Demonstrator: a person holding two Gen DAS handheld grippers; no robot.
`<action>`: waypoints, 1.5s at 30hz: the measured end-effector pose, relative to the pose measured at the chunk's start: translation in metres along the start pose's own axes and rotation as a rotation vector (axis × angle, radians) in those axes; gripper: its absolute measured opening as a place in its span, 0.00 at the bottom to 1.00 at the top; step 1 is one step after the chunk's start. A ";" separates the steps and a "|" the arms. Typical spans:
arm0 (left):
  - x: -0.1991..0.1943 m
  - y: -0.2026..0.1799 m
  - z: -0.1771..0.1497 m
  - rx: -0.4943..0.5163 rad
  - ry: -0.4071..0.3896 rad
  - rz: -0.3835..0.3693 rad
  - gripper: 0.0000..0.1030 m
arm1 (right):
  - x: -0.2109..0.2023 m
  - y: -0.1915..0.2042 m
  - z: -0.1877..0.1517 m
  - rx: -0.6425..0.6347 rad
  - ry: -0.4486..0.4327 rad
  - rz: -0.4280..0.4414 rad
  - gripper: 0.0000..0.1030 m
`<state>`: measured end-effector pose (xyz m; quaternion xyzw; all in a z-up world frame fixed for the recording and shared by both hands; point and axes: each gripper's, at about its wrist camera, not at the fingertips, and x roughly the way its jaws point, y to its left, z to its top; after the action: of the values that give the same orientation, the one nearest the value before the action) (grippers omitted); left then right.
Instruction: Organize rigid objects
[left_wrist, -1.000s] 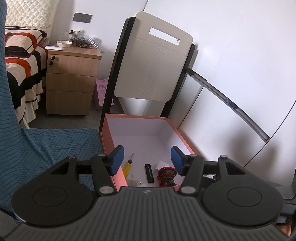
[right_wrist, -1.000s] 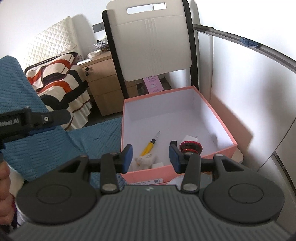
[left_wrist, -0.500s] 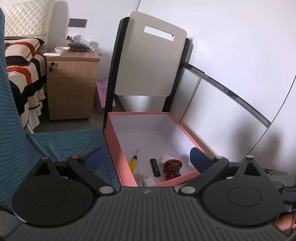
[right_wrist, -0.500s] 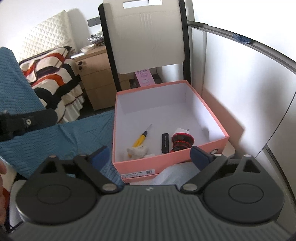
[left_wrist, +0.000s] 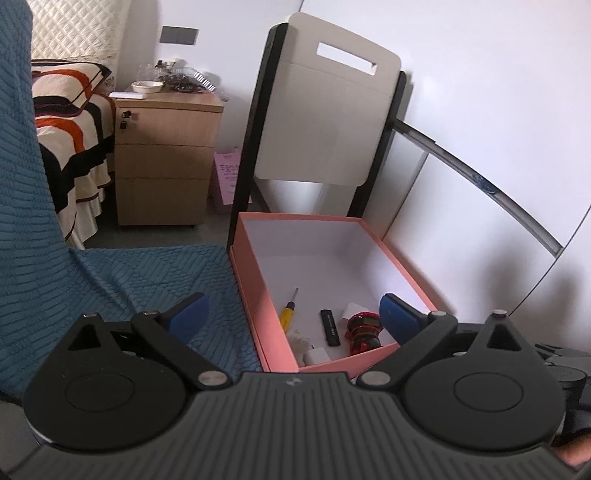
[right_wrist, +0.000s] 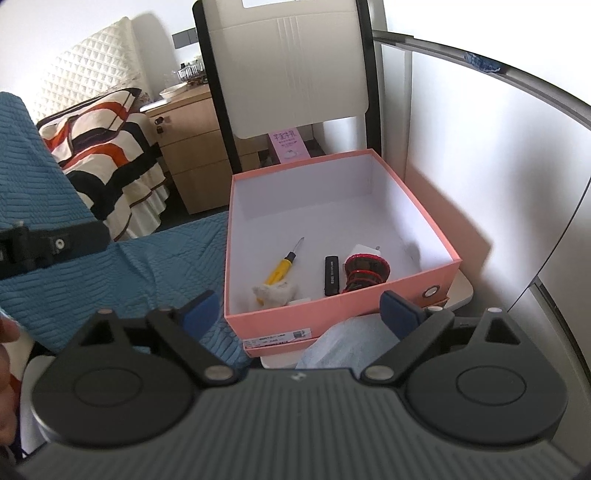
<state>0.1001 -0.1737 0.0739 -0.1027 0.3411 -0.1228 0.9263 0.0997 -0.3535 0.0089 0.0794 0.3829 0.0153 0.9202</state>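
An open pink box (right_wrist: 332, 317) (left_wrist: 251, 295) stands on a small white table. Inside lie a yellow screwdriver (right_wrist: 282, 267) (left_wrist: 288, 314), a black stick (right_wrist: 331, 275) (left_wrist: 330, 326), a red-and-black object (right_wrist: 365, 271) (left_wrist: 364, 326), a white charger (right_wrist: 367, 250) and a cream lump (right_wrist: 273, 291). My left gripper (left_wrist: 293, 319) is open and empty, held in front of the box. My right gripper (right_wrist: 301, 310) is open and empty, just short of the box's near wall.
A blue textured cover (left_wrist: 110, 273) (right_wrist: 122, 266) lies left of the box. A white-backed chair (left_wrist: 325, 122) stands behind it. A wooden drawer cabinet (left_wrist: 162, 158) and a striped bed (left_wrist: 66, 122) are at the far left. White panels (right_wrist: 480, 166) close off the right.
Both grippers opened wide from a narrower gap and drew back from the box, so more of the box and its contents shows.
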 end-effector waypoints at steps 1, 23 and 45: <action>-0.001 0.001 0.000 -0.002 0.000 0.003 0.98 | 0.000 0.000 0.000 -0.003 0.001 -0.002 0.92; 0.009 0.005 -0.001 -0.045 0.030 0.020 0.98 | 0.001 -0.003 -0.001 0.009 0.003 -0.010 0.92; 0.010 0.003 -0.003 -0.040 0.041 0.031 0.98 | 0.006 -0.006 0.000 0.009 0.013 0.000 0.92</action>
<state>0.1063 -0.1740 0.0647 -0.1136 0.3639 -0.1035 0.9187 0.1034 -0.3591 0.0033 0.0833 0.3890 0.0141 0.9174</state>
